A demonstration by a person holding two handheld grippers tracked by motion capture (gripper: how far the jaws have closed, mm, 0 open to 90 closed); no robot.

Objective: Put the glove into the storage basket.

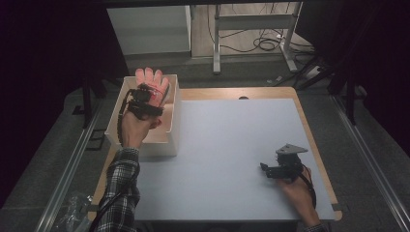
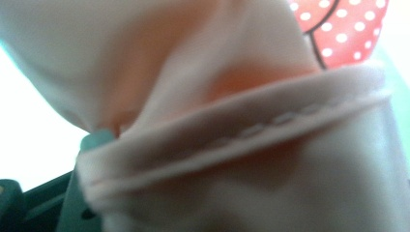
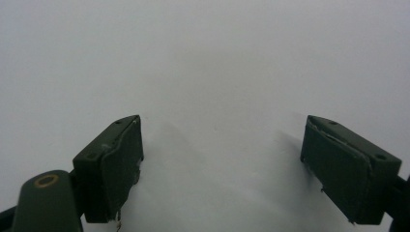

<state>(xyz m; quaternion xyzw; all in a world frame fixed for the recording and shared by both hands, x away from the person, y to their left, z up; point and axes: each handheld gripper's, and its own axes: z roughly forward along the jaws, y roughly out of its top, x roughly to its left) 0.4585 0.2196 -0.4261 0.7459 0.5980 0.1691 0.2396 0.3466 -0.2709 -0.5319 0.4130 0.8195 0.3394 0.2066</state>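
One pink glove (image 1: 153,83) is clamped in the left gripper (image 1: 147,94) above the white box (image 1: 172,126); lower before releasing; right gripper (image 1: 269,169) idles agape on the bench (image 1: 232,145).

High view overhead, facing forward-down; tong-mounted views close on glove (image 2: 232,121) and table (image 3: 208,63).

We wear a black-and-white plaid sleeve (image 1: 121,186); each black tool trails a cable, and the right tool (image 1: 270,170) carries a grey three-cornered plate (image 1: 291,149).
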